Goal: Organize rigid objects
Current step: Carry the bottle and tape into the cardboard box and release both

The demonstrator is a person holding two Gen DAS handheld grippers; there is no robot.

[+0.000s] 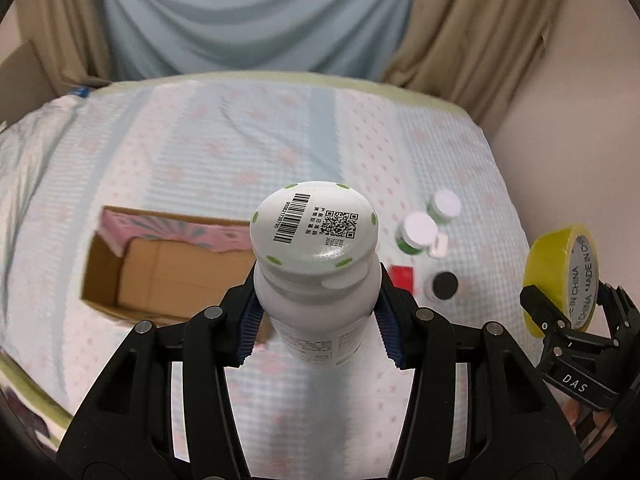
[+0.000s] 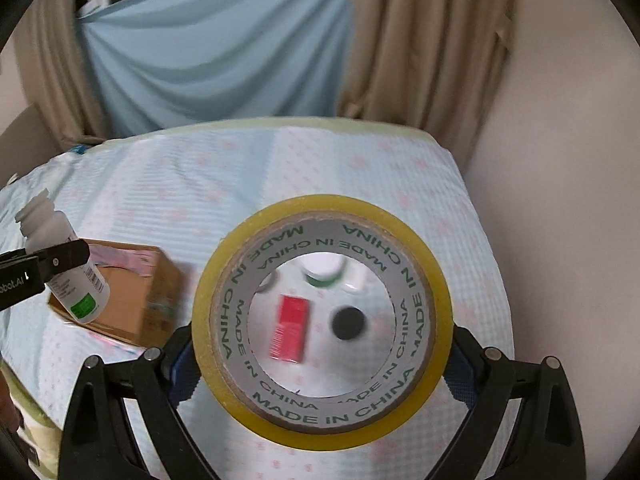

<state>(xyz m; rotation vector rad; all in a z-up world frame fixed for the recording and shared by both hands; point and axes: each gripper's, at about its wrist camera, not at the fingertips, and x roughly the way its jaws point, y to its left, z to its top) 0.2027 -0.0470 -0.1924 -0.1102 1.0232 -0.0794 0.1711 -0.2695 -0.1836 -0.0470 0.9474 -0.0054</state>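
Left wrist: bottle (image 1: 316, 264) between tool (image 1: 318, 312) pads.

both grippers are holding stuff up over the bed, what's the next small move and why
Probably carry the white bottle, clamped in the left gripper, left and over the open cardboard box. The box looks empty, and the right gripper holding the yellow tape roll is farther away.

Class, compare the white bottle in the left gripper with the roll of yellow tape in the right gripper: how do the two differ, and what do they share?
The white bottle is a solid, closed cylinder; the yellow tape roll is an open ring you can see through.
The bottle is narrow, so the left gripper stands nearly closed; the wide roll keeps the right gripper spread far apart.
Both are rigid, carry printing and are held clear above the bed.
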